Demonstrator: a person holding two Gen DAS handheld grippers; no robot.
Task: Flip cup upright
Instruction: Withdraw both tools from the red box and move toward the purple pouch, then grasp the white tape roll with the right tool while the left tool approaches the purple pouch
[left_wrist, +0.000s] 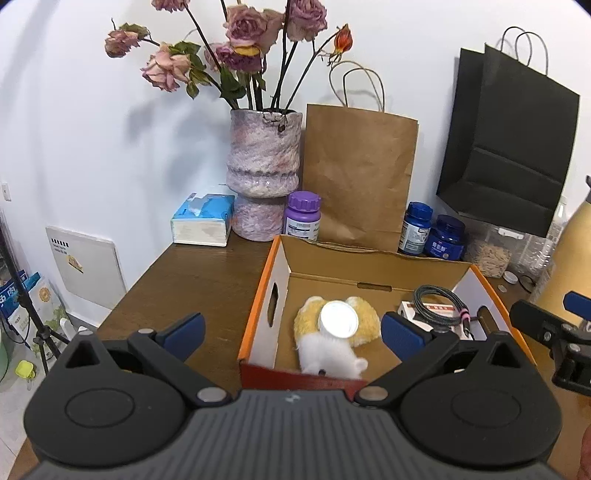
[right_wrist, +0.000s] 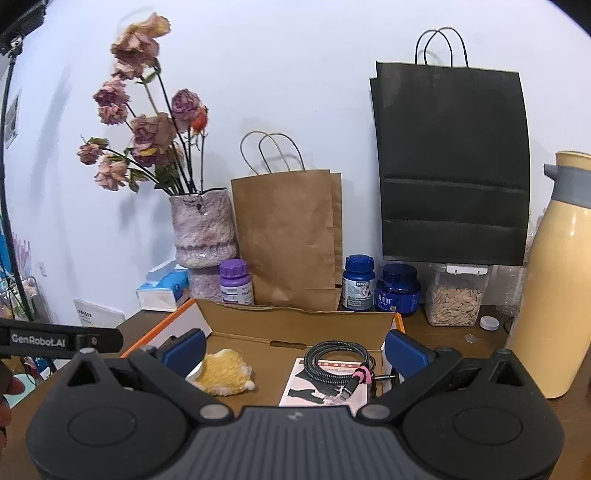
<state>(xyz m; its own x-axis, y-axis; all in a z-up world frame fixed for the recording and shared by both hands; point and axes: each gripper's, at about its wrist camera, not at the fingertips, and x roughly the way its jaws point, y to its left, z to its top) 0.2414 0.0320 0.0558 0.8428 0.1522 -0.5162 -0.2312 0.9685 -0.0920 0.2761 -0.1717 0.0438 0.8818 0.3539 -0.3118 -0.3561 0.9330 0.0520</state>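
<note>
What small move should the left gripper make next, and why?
Probably ease the left gripper forward and down into the cardboard box. Its jaws are open and empty, and the white cup lies beyond them, base toward the camera, on the plush toy. It isn't yet between the pads.

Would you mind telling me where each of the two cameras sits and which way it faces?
Left wrist: sits on the left claw, looking down into the open cardboard box at the upside-down cup on a plush toy; its blue fingers and the right claw at the right edge show.
Right wrist: sits on the right claw, lower and facing the wall over the box; its own fingers and the left tool's arm show.
Shared: box, plush toy, coiled cable, vase, brown bag.
</note>
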